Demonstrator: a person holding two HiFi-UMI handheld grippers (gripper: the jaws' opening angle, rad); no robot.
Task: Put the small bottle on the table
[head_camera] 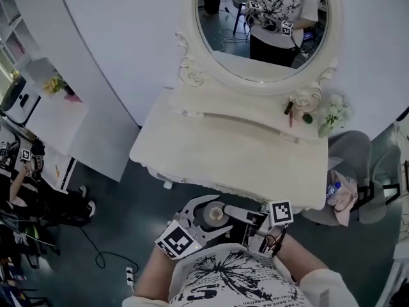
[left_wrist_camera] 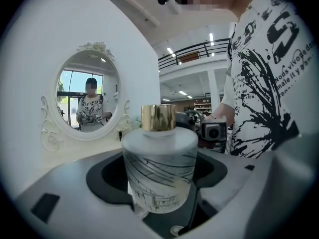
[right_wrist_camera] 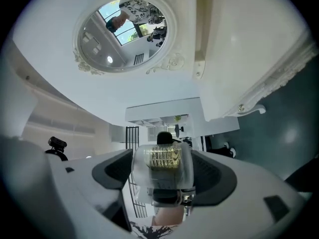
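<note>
left gripper [head_camera: 204, 216] on bottle [left_wrist_camera: 159, 168] (upright), white table [head_camera: 236, 152]

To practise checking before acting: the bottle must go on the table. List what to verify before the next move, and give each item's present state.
1. Left gripper grips the bottle: ok, jaws closed on its sides.
2. Right gripper also on it: ok.
3. Cap on: ok.
4. Bottle upright: ok, in the left gripper view.
5. Bare spot on the table: ok, the front is free; small items lie at the back right.
6. Bottle over the table: not ok, it hangs near the person's chest, short of the edge.
</note>
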